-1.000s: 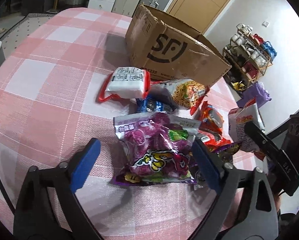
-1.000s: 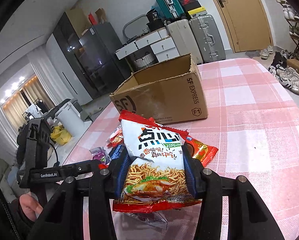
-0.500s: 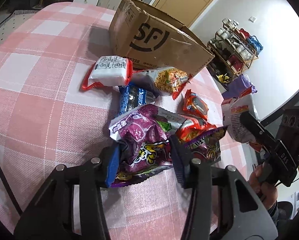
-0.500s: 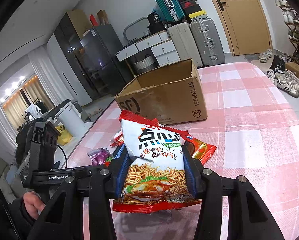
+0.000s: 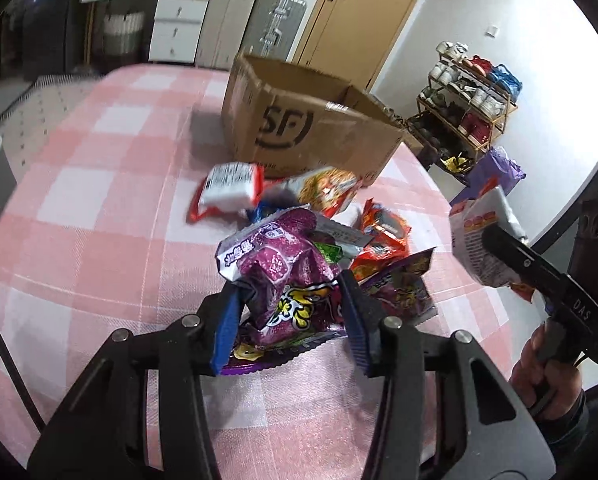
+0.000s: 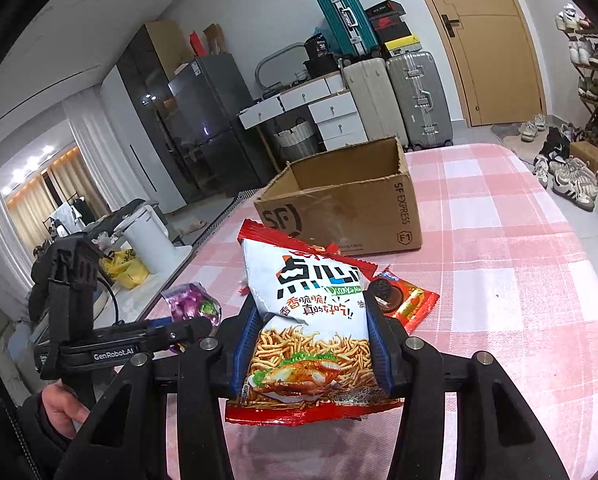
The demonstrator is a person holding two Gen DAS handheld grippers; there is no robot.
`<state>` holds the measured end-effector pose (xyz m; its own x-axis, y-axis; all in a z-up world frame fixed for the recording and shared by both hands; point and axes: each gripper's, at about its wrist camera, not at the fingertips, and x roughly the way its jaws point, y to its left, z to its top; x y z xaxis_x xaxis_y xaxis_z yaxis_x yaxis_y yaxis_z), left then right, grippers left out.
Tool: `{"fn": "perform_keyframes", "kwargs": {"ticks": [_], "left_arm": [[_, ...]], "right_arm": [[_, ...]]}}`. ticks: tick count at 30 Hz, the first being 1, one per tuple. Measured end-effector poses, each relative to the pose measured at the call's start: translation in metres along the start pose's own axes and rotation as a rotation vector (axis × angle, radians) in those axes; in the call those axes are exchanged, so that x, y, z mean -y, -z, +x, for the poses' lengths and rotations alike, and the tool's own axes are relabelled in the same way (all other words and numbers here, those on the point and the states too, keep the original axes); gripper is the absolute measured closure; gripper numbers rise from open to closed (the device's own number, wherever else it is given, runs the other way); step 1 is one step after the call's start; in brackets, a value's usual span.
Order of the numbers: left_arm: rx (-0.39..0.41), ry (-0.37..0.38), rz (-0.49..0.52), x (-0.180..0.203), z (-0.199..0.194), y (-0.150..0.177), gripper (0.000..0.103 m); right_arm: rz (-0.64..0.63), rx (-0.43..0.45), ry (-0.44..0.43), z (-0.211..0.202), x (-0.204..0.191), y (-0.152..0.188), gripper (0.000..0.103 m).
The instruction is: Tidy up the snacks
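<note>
Left hand-held gripper (image 5: 289, 322) clamps the purple snack bag (image 5: 283, 276) above the checked tablecloth (image 5: 99, 216).

One cardboard box (image 6: 339, 204), eight snack packets (image 5: 283, 272)

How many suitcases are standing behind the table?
3: a teal suitcase up on the cabinet, then a cream suitcase and a silver suitcase side by side on the floor beside the door. More may be hidden.

Home: fridge (image 6: 203, 120), suitcases (image 6: 395, 96), shoe rack (image 5: 465, 92)
</note>
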<state>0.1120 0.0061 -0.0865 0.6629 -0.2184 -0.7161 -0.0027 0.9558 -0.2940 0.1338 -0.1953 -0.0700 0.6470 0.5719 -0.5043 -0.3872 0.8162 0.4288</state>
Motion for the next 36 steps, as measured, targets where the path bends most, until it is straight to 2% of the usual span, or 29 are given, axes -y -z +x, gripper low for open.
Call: {"fn": "perform_keyframes", "kwargs": {"ticks": [6, 18, 21, 27, 36], "left_arm": [[0.030, -0.029, 0.054, 0.017, -0.016, -0.004, 0.060], [0.103, -0.033, 0.127, 0.039, -0.048, -0.020, 0.059], [0.112, -0.023, 0.134, 0.041, -0.055, -0.029, 0.059], [0.129, -0.049, 0.144, 0.042, -0.071, -0.053, 0.059], [0.136, -0.001, 0.168, 0.064, -0.074, -0.095, 0.059]], "right_arm": [[-0.026, 0.015, -0.014, -0.012, -0.013, -0.003, 0.054], [-0.051, 0.065, -0.002, -0.038, -0.022, -0.015, 0.054], [-0.060, 0.080, 0.007, -0.045, -0.022, -0.020, 0.054], [-0.089, 0.109, 0.022, -0.056, -0.024, -0.036, 0.054], [-0.109, 0.158, 0.020, -0.056, -0.025, -0.074, 0.054]]}}
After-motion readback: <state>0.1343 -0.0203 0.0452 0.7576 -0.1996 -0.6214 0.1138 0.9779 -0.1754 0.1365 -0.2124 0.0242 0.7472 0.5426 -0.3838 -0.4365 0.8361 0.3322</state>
